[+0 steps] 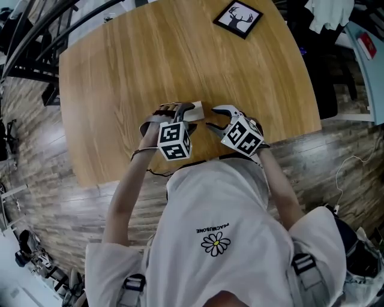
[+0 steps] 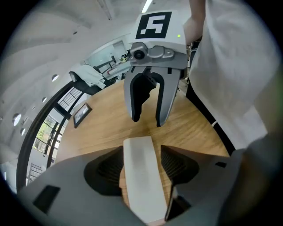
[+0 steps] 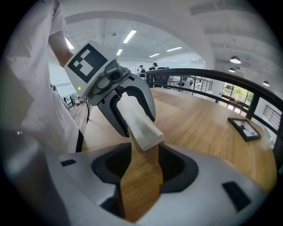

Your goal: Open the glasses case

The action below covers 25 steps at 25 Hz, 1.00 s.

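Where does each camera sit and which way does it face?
Head view: on the person's head, facing steeply down at the table; shirt, arms, left gripper, right gripper show.
Left gripper view: on that gripper, facing the right one; own fingers flank the glasses case.
Right gripper view: opposite, own fingers showing.
All share case, framed picture.

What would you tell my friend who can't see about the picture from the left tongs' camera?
A long white glasses case lies on a wooden table between the open left tongs, not squeezed. Just past its far end, the right tongs hang open, facing the camera, with a person's white shirt on the right.
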Each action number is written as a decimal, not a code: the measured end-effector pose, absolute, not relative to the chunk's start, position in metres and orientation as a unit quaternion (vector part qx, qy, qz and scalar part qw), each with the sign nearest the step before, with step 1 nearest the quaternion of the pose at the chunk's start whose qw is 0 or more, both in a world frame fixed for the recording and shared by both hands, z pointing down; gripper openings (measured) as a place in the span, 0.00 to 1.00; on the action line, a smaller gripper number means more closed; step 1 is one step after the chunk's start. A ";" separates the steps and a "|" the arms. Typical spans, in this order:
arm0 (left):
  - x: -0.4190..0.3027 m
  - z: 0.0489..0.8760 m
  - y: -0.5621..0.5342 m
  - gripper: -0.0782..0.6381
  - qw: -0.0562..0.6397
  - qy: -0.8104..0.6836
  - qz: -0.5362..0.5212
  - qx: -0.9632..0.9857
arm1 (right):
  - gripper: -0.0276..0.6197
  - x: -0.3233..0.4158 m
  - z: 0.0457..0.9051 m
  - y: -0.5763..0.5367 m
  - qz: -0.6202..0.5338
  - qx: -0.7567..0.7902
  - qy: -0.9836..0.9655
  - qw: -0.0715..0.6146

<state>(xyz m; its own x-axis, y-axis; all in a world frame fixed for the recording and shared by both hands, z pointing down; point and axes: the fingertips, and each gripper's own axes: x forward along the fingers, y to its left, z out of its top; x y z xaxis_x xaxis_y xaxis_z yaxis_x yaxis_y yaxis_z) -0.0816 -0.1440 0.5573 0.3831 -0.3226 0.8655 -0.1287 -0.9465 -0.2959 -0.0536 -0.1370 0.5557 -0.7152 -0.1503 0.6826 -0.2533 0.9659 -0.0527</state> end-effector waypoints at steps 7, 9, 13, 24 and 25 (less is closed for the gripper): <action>-0.085 0.576 -0.148 0.47 0.086 0.128 -0.571 -0.806 | 0.32 -0.061 0.578 -0.129 0.060 0.067 -0.915 0.392; -0.085 0.576 -0.150 0.46 0.086 0.129 -0.571 -0.806 | 0.32 -0.060 0.581 -0.128 0.058 0.063 -0.914 0.396; -0.084 0.576 -0.149 0.45 0.083 0.124 -0.569 -0.809 | 0.31 -0.060 0.588 -0.128 0.048 0.060 -0.911 0.405; -0.085 0.574 -0.153 0.45 0.036 0.099 -0.548 -0.830 | 0.19 -0.068 0.596 -0.136 0.050 0.071 -0.910 0.405; -0.084 0.574 -0.153 0.45 0.036 0.099 -0.549 -0.829 | 0.13 -0.068 0.596 -0.138 0.050 0.076 -0.911 0.402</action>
<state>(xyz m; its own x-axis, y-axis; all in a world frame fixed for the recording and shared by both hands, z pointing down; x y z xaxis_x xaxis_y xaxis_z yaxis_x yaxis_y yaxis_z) -0.0844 -0.1531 0.5737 0.3780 -0.2039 0.9031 -0.1246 -0.9778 -0.1686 -0.0677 -0.1379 0.5960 -0.6654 -0.0993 0.7398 -0.1790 0.9834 -0.0289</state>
